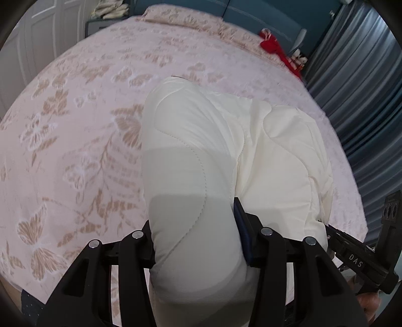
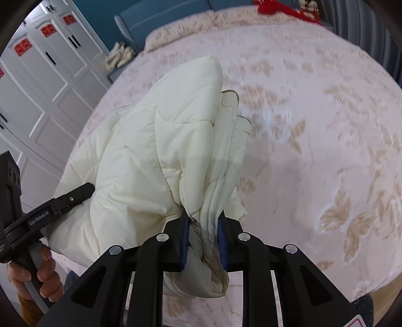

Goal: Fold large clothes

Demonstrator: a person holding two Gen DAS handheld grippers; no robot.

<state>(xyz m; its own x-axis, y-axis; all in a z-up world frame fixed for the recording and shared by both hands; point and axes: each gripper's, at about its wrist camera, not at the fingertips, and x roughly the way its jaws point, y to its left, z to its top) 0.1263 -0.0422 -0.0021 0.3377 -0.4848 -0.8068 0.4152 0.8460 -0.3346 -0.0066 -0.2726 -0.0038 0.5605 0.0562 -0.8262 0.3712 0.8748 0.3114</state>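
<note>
A cream quilted padded jacket (image 1: 226,140) is held above the pink patterned bed (image 1: 75,140) near its front edge. My left gripper (image 1: 198,226) is shut on a thick fold of the jacket, which bulges between the fingers and hides the left pad. In the right wrist view my right gripper (image 2: 202,226) is shut on several bunched layers of the jacket (image 2: 150,151) between the blue pads. The left gripper (image 2: 75,195) shows at the left of that view, the right gripper (image 1: 351,251) at the right of the left wrist view.
The bed (image 2: 314,125) carries a pillow (image 1: 181,15) at the far end and a red garment (image 1: 273,47) at its far right corner. White wardrobe doors (image 2: 37,88) stand on the left, blue-grey curtains (image 1: 359,88) on the right.
</note>
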